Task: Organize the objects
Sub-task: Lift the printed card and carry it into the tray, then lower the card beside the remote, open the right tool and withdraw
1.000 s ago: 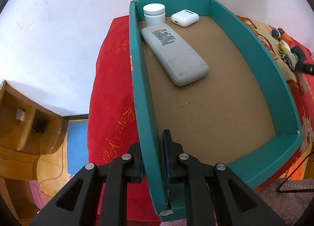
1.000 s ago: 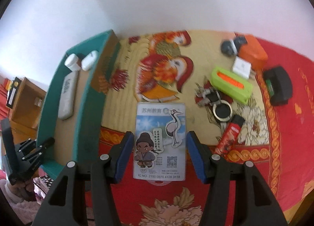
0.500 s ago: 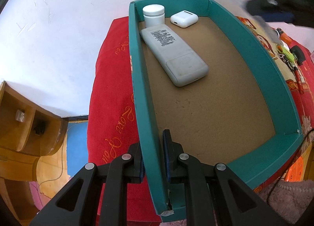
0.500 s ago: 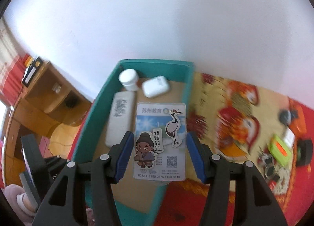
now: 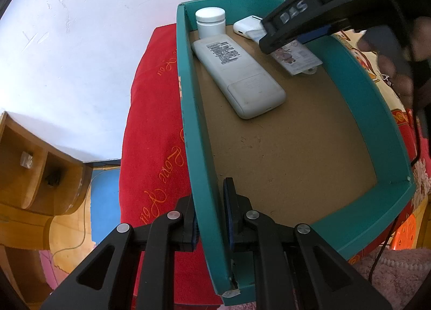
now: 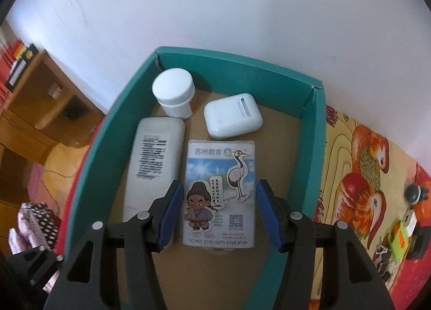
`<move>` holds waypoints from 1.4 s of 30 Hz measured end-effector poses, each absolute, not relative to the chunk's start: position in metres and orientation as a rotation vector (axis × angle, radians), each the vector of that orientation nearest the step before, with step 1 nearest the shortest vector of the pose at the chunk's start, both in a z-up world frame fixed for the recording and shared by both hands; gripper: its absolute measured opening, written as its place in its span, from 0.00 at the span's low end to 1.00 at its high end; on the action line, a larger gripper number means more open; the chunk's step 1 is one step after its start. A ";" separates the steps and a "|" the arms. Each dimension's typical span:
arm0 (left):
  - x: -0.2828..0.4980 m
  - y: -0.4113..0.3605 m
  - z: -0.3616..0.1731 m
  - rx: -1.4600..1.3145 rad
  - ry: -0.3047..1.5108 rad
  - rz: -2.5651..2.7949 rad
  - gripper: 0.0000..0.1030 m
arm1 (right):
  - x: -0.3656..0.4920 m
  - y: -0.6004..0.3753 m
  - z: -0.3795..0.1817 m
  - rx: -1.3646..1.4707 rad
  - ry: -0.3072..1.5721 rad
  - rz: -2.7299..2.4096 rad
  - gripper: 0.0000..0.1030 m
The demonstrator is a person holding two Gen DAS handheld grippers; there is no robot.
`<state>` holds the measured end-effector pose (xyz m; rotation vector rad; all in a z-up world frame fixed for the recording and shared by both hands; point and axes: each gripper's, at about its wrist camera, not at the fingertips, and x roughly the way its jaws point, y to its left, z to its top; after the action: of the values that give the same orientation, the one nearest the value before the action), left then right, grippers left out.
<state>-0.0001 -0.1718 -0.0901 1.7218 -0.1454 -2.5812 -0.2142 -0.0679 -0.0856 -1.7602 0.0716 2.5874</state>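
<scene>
A teal box [image 5: 188, 99] with a brown floor sits on the red bed; it also shows in the right wrist view [image 6: 312, 132]. My left gripper [image 5: 210, 218] is shut on its left wall near the front corner. Inside lie a white remote [image 5: 237, 75] [image 6: 153, 164], a white jar [image 5: 210, 21] [image 6: 175, 94] and a white earbud case [image 5: 246, 28] [image 6: 233, 116]. My right gripper [image 6: 219, 213] is shut on a cartoon-printed card [image 6: 221, 196] and holds it low inside the box, between the remote and the right wall, just in front of the earbud case. The card also shows in the left wrist view [image 5: 296, 58].
Wooden shelving [image 5: 32, 175] stands left of the bed. On the patterned bedspread [image 6: 361, 164] right of the box lie small items, among them a green case [image 6: 401, 240]. A white wall [image 6: 215, 8] rises behind the box.
My right gripper carried the card from the bedspread leftward over the box and lowered it inside, next to the remote. My left gripper kept its hold on the box wall.
</scene>
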 end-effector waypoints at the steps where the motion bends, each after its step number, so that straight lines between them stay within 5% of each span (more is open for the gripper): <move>1: -0.001 -0.172 -0.090 1.722 -0.145 -2.582 0.14 | -0.217 -0.069 -0.089 -1.761 0.048 2.577 0.54; 42: -0.007 -0.170 -0.091 1.715 -0.139 -2.581 0.14 | -0.184 -0.066 -0.077 -1.693 -0.043 2.593 0.61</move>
<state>-0.0071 -0.1704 -0.0914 1.7151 -0.1387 -2.5814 -0.1840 -0.0655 -0.0772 -1.6926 -0.0431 2.5930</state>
